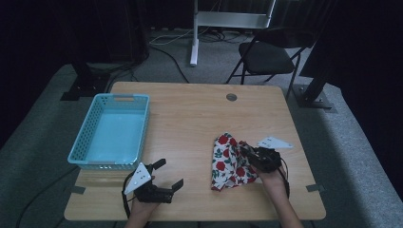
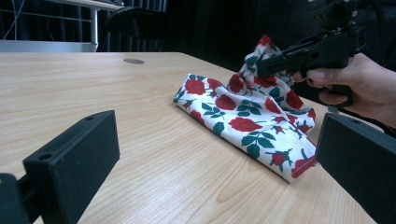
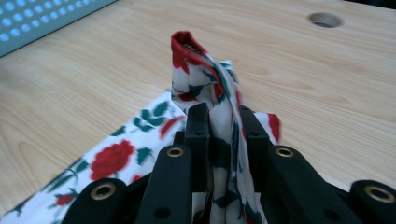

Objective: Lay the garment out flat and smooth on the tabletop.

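A white cloth with red roses and green leaves (image 1: 227,164) lies crumpled on the right half of the wooden table (image 1: 190,118). My right gripper (image 1: 245,150) is shut on one bunched edge of it. In the right gripper view the fabric (image 3: 191,60) stands up pinched between the two black jaws of that gripper (image 3: 219,116). The left gripper view shows the cloth (image 2: 243,123) lifted at its far end by the right gripper (image 2: 268,65). My left gripper (image 1: 170,173) rests near the table's front edge, left of the cloth, open with nothing between its fingers (image 2: 74,158).
A light blue plastic basket (image 1: 119,97) stands at the table's left side. A round cable hole (image 1: 231,97) sits in the far middle of the tabletop. Beyond the table are a black folding chair (image 1: 266,57) and a white stand (image 1: 195,33).
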